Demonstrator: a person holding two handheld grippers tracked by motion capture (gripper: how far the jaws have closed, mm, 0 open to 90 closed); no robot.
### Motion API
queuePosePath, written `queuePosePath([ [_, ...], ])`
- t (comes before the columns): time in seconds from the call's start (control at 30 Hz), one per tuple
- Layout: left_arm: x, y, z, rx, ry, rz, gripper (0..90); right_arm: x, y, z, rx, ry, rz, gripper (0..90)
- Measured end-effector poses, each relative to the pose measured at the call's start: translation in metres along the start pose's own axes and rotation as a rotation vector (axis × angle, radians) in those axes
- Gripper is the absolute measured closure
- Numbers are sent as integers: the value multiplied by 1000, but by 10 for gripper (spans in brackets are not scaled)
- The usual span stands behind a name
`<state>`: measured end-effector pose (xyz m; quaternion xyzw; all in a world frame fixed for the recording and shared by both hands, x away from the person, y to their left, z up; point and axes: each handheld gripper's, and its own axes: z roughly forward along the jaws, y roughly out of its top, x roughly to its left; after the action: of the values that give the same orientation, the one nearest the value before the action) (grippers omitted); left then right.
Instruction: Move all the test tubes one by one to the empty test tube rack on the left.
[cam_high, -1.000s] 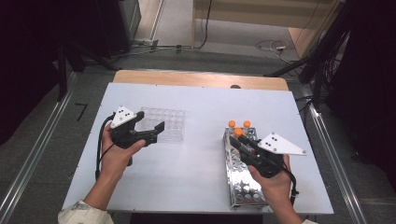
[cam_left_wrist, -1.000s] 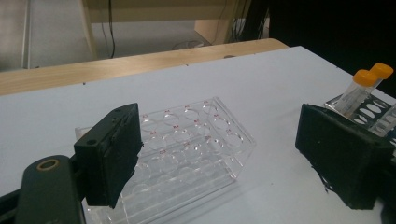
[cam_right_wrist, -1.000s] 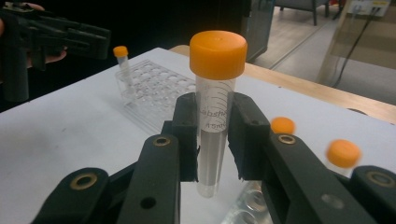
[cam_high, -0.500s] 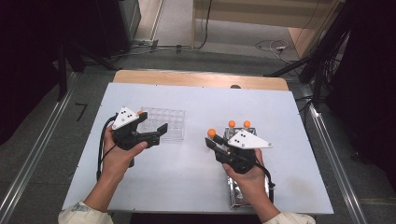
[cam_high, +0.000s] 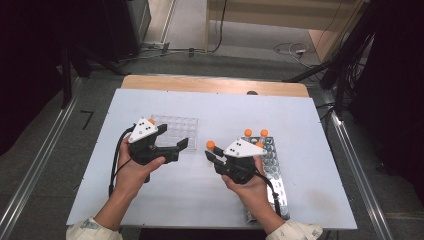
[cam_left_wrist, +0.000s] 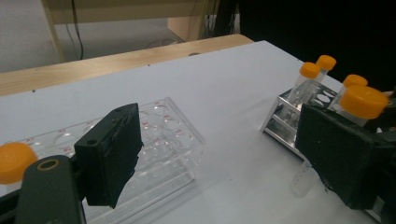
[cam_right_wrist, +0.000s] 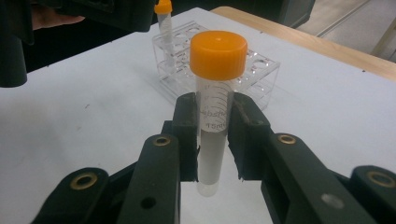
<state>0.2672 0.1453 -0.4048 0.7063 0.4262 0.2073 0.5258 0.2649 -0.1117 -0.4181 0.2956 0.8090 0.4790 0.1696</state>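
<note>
My right gripper is shut on a clear tube with an orange cap, held upright over the white table between the two racks. The same tube's cap shows behind the left gripper's right jaw. My left gripper stands open with nothing gripped, next to the clear plastic rack. One orange-capped tube stands in that rack. The metal rack on the right holds three capped tubes.
The white table lies on a wooden top whose far edge shows behind it. Cables trail from both grippers toward the person. Metal rails run along both sides of the table, with dark equipment and cables beyond.
My right gripper has moved left from over the metal rack toward the middle of the table, carrying the tube. The left gripper has stayed beside the clear rack.
</note>
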Motion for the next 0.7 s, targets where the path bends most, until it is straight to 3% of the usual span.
queuePosePath([
  [0.33, -22, -2, 8, 13, -103, 20, 191, 4, 0, 13, 35, 13, 2, 712],
  [0.7, -34, -7, 14, 32, -153, 63, 284, 13, -2, 21, 54, 37, -13, 711],
])
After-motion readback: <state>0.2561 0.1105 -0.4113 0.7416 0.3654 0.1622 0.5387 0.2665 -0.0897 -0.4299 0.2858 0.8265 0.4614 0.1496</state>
